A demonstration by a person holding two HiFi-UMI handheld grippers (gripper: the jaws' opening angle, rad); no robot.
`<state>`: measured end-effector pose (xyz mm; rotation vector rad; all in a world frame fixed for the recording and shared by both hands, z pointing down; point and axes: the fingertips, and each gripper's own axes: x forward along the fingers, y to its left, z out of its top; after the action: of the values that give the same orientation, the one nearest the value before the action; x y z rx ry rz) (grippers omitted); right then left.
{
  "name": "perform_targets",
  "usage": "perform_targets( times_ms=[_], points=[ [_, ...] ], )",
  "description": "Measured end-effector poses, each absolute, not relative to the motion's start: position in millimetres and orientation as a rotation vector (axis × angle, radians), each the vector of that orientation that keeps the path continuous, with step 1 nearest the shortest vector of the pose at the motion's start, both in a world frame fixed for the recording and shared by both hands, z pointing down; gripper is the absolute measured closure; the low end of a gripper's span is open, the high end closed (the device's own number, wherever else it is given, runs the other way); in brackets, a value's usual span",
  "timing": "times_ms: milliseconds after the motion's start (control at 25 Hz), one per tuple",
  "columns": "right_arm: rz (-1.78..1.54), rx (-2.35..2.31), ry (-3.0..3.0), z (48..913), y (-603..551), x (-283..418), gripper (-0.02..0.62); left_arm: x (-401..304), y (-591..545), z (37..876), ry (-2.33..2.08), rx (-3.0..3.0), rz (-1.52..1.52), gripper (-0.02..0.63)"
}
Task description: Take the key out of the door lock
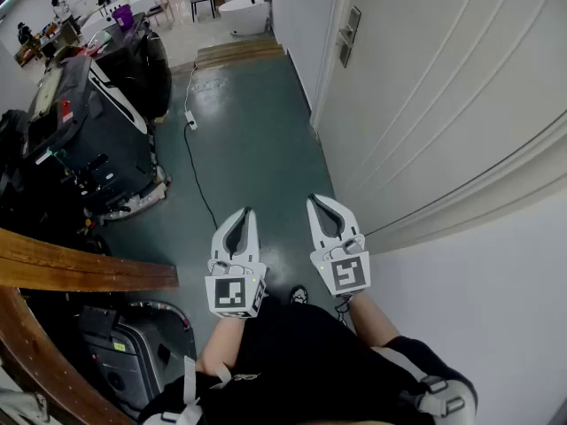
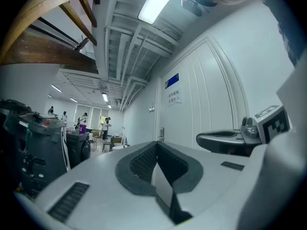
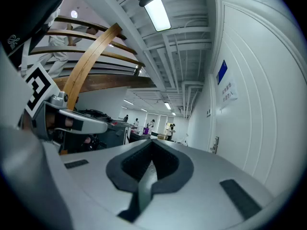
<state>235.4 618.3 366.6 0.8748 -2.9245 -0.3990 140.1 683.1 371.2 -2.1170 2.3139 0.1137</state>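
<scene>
The white door [image 1: 443,104] runs along the right of the head view, and its handle and lock plate [image 1: 348,34] sit far ahead, well beyond both grippers. The key is too small to make out. My left gripper [image 1: 246,212] and right gripper [image 1: 321,200] are held side by side close to the person's body, above the green floor, both shut and empty. From the left gripper view the lock plate [image 2: 161,133] is a small shape far down the door, beyond my shut jaws. It also appears distant in the right gripper view, where the lock plate [image 3: 215,144] sits on the door at right.
A large black machine [image 1: 89,131] stands at the left. A curved wooden stair rail [image 1: 80,268] crosses the lower left. A power strip with a black cable [image 1: 190,118] lies on the green floor [image 1: 257,140]. Wooden planks [image 1: 239,53] lie further ahead. People stand in the far room.
</scene>
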Motion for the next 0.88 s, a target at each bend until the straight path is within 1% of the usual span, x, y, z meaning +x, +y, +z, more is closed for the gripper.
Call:
perform_targets(
  times_ms=[240,480,560,680,800,880],
  points=[
    [-0.361,0.879,-2.933,370,621,238,0.588,148,682,383,2.313,-2.156,0.109,0.583],
    [-0.178,0.856,-2.945,384,615,246,0.581,152,678,394,2.360,-2.141,0.097,0.583],
    [-0.145,0.799,-2.950,396,619,250,0.525,158,680,402,2.372,-2.137,0.083,0.583],
    [-0.147,0.768,-2.954,408,619,259,0.498,166,680,417,2.390,-2.130,0.053,0.583],
    [-0.136,0.778,-2.944,415,614,268,0.425,170,681,428,2.418,-2.129,0.039,0.583],
    [-0.111,0.783,-2.951,419,609,271,0.393,172,680,433,2.432,-2.133,0.031,0.583]
  ],
)
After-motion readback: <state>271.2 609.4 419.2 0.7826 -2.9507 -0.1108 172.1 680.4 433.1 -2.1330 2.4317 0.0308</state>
